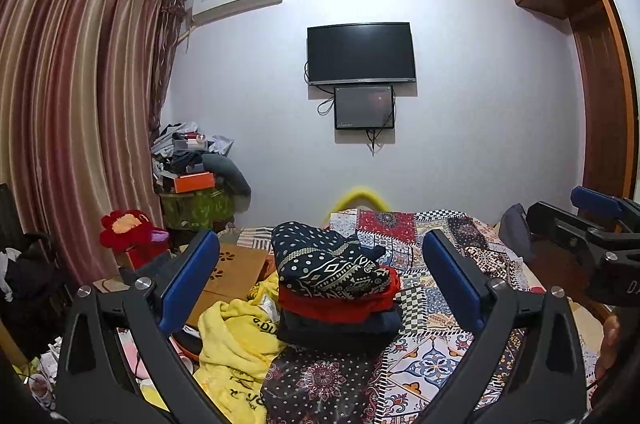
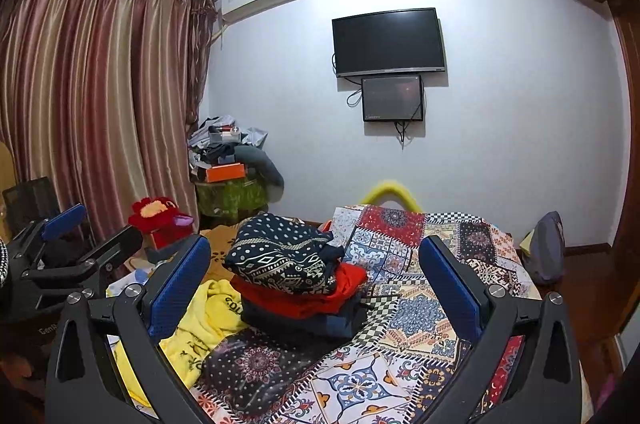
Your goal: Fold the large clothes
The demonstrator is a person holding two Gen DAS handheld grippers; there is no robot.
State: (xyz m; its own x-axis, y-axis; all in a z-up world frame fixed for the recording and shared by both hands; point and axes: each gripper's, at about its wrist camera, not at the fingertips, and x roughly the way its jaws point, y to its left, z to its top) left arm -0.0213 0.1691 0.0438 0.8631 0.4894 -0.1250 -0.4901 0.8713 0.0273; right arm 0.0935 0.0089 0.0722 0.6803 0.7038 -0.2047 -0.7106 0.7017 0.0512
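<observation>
Hovering over the bed with both sets of tongs spread wide and gripping nothing. Left tongs and right tongs held level and side by side, both aimed at the far wall with the TV. Probably parked like that between garments, so either one could drop down for the next piece.

Spotted a stack of folded clothes sitting on the patchwork bedspread, toward the left half of the bed: dark dotted piece on top, red one under it, dark blue at the bottom. Looked stacked there to keep finished stuff out of the working area nearer the camera.

Left of the stack, touching its base, lay a crumpled yellow garment with black lettering, draped over the bed's left edge. Guessing that was the next one to fold. Long axis seemed to run from near the camera toward the far wall, roughly along the bed edge, but too bunched up to tell collar from hem.

Grabbing it would likely need both tongs swinging left and down, then dragging it onto the open quilt to flatten it first.
</observation>
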